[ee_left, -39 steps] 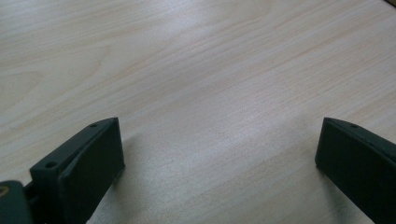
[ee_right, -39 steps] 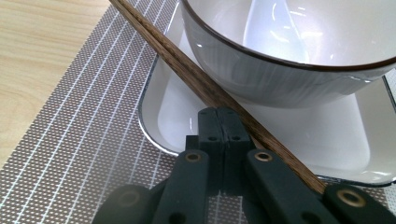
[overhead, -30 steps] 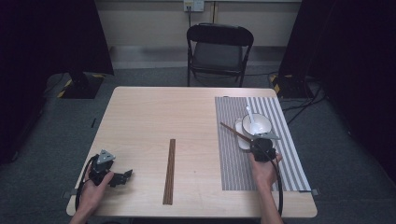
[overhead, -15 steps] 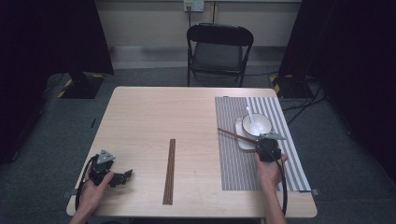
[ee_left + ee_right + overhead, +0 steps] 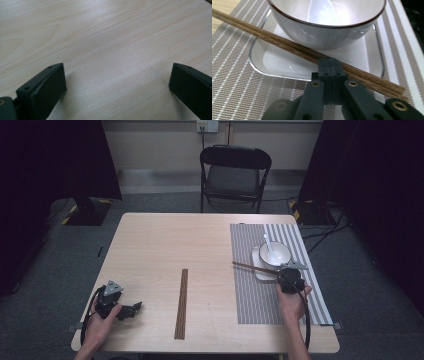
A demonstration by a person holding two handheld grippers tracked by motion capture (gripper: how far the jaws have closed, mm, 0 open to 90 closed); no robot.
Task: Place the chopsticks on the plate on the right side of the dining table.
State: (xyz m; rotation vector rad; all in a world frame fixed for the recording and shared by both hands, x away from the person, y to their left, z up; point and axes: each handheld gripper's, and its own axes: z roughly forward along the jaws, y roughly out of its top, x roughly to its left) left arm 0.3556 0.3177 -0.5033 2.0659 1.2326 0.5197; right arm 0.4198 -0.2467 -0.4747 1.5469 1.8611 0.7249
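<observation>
Seems a table setting partly done: chopsticks (image 5: 287, 46) laid across plate (image 5: 272, 62) beside bowl (image 5: 324, 27); right hand-held gripper (image 5: 328, 65) pressed together, empty; left hand-held gripper (image 5: 117, 82) spread, idle.

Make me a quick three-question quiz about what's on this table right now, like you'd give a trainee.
1. True or false: the left gripper is shut on a spoon.
2. What does the right gripper clamp? A) bowl B) chopsticks C) placemat
3. What stands on the white plate?

Key:
1. False. Its jaws are wide apart over the bare table.
2. B, the chopsticks lying across the plate.
3. The bowl, with a white spoon in it.
</observation>
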